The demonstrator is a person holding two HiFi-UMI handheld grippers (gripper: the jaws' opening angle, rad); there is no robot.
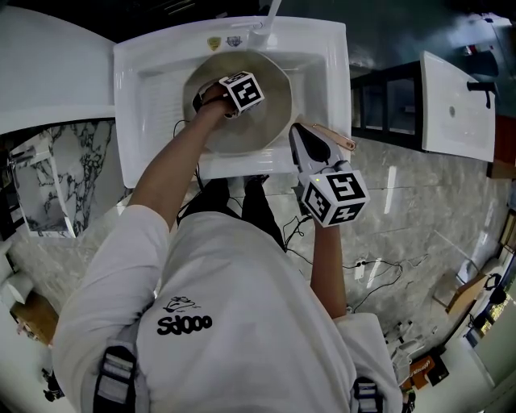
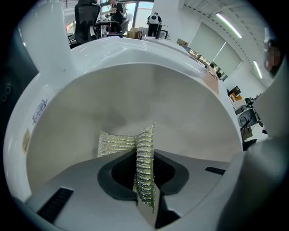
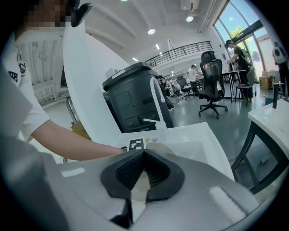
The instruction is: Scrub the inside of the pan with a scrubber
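A round pan [image 1: 262, 121] with a pale beige inside lies in the white sink [image 1: 145, 73]. My left gripper [image 1: 214, 97] reaches down into it, shut on a silvery-yellow mesh scrubber [image 2: 144, 176]. A flap of the scrubber [image 2: 115, 144] rests against the pan's inner surface [image 2: 149, 90]. My right gripper [image 1: 305, 147] is at the sink's front right, shut on the pan's pale handle [image 1: 337, 140]. In the right gripper view the handle [image 3: 137, 186] shows between the closed jaws of the gripper [image 3: 143, 152].
A faucet [image 1: 270, 12] stands at the sink's back edge. A black bin [image 3: 133, 99] stands behind the sink, a second white basin [image 1: 455, 105] to the right. Cables lie on the marble floor [image 1: 403, 242]. People and office chairs are far behind.
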